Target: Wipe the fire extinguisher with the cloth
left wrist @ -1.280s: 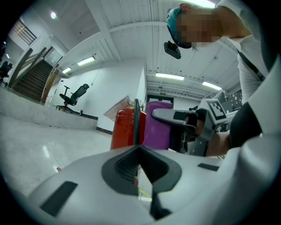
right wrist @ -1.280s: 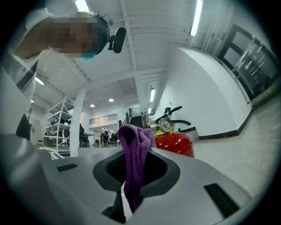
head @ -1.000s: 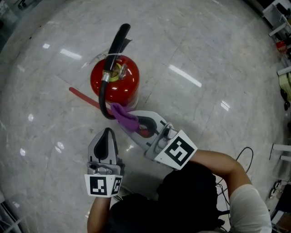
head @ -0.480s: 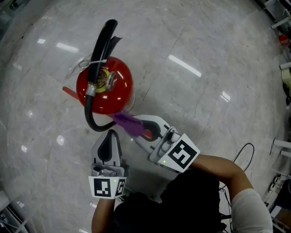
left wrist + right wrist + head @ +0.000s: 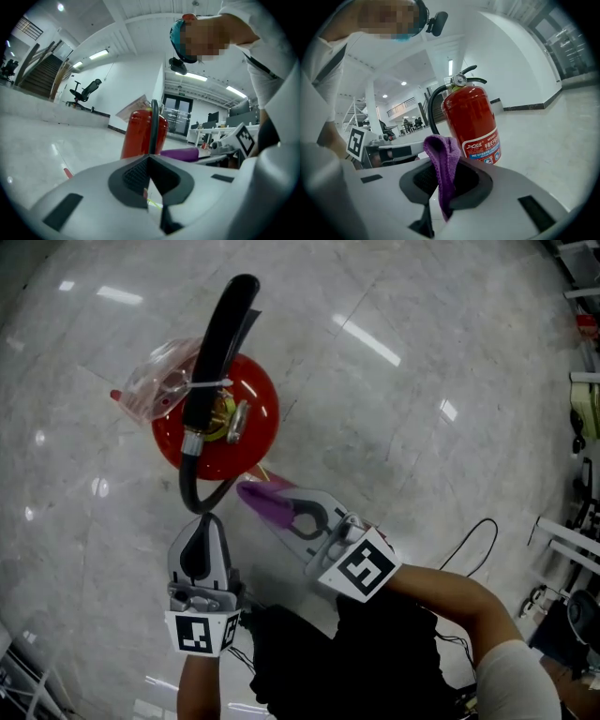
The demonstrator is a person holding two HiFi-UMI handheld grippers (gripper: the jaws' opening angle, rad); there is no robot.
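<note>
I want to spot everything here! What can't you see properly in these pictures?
- Label print on the fire extinguisher: too small, right gripper view.
- Its base: hidden behind the right gripper there, under its own top in head view.
- Whether the cloth touches it: unclear in every view.

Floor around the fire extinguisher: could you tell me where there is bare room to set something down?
Bare floor lies right of the fire extinguisher, up to the cable. Crowded below it, around the hose and cloth.

Extinguisher (image 5: 255, 413) ahead, cloth (image 5: 263, 501) just beside, prob. touching
</note>
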